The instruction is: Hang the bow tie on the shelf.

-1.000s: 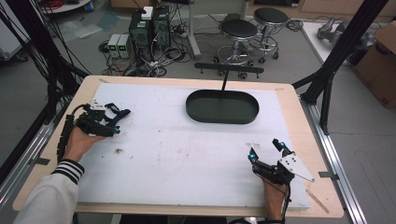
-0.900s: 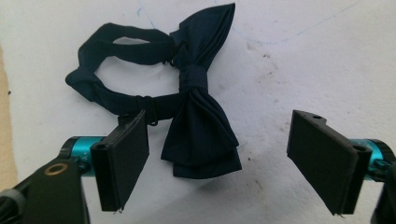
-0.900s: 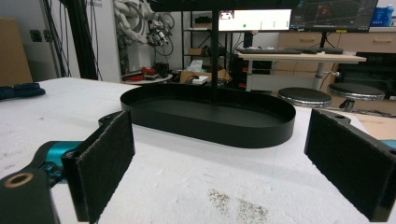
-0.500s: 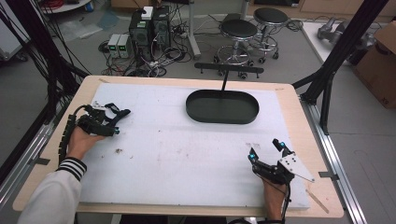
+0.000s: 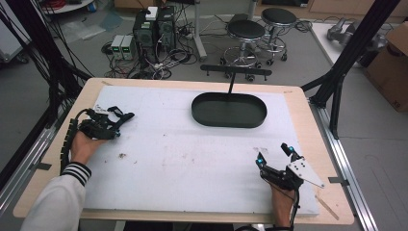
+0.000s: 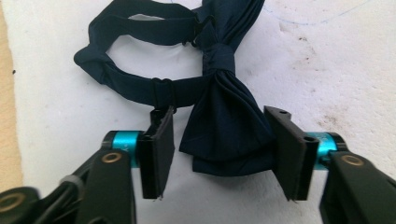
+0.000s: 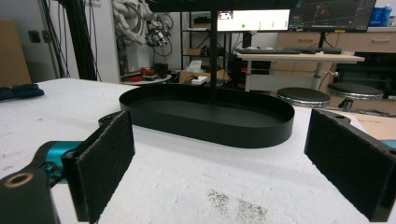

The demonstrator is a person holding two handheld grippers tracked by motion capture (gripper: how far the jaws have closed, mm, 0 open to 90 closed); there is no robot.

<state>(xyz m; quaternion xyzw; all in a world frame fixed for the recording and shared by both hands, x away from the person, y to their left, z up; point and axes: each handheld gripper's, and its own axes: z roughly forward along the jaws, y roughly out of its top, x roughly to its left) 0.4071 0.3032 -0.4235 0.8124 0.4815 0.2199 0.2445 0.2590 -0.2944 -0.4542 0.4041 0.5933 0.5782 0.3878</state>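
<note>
Nearest in, the right tongs (image 5: 274, 155) sit wide open and empty on the desk (image 5: 202, 159). Left tongs (image 6: 219, 144) have just been closing around the navy bow tie (image 6: 224, 116), pads not pinching yet. Oval black tray (image 5: 229, 110) beyond is empty, so pickup's barely started.

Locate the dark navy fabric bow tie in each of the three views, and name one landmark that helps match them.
High view: the dark navy fabric bow tie lies at the left of the white table cover, at the tips of the left gripper.
Left gripper view: centre, one wing between the open jaws, strap looping upper left.
Right gripper view: a dark strip at the far left edge.
Shared landmark: the white table cover.
</note>
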